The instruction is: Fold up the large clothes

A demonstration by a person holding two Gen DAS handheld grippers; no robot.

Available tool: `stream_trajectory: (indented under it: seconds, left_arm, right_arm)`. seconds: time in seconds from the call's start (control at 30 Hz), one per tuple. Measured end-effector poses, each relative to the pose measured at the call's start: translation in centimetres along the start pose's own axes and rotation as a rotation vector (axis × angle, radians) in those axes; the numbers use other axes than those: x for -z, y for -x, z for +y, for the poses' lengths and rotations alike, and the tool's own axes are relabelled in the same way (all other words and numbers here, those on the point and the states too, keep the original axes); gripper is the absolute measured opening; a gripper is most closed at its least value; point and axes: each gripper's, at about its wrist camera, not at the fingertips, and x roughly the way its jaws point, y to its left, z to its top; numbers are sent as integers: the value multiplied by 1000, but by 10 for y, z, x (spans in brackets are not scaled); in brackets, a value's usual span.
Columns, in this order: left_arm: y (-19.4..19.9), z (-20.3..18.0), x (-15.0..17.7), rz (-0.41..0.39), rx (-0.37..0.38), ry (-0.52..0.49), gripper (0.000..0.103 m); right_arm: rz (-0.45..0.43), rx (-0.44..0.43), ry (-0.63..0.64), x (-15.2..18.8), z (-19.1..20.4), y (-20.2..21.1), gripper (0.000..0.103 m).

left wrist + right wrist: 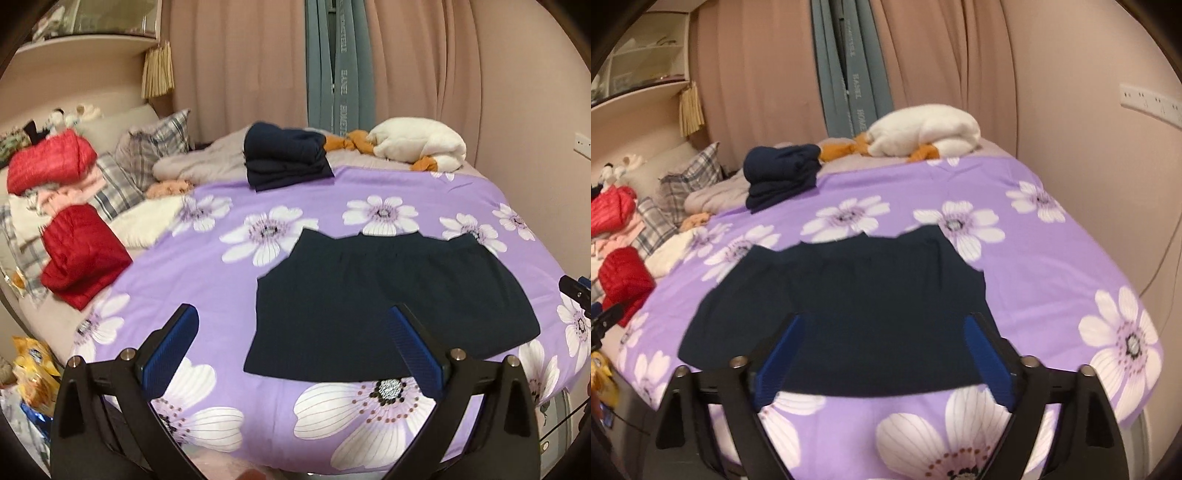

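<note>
A dark navy garment (391, 306) lies flat on the purple flowered bedspread (221, 280), partly folded into a wide rectangle. It also shows in the right wrist view (871, 306). My left gripper (295, 314) is open and empty, held above the garment's near left corner. My right gripper (886, 321) is open and empty, held above the garment's near edge. The tip of the right gripper shows at the right edge of the left wrist view (576, 291).
A stack of folded navy clothes (284, 158) sits at the far side of the bed. Red padded jackets (81, 254), plaid pillows (147, 147) and a white plush toy (417, 144) lie around. Curtains (240, 55) hang behind. Bags (33, 373) lie on the floor at left.
</note>
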Motion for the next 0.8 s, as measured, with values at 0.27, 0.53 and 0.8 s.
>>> stream_trajectory:
  seconds: [0.27, 0.53, 0.8]
  left_arm:
    - [27, -15, -28, 86, 187, 11, 102]
    - [54, -40, -50, 96, 170, -25, 103]
    - [65, -39, -75, 59, 82, -25, 103]
  right_arm:
    - [37, -60, -39, -28, 12, 24, 102]
    - [67, -38, 58, -39, 39, 41, 102]
    - [27, -84, 116, -67, 59, 73, 102]
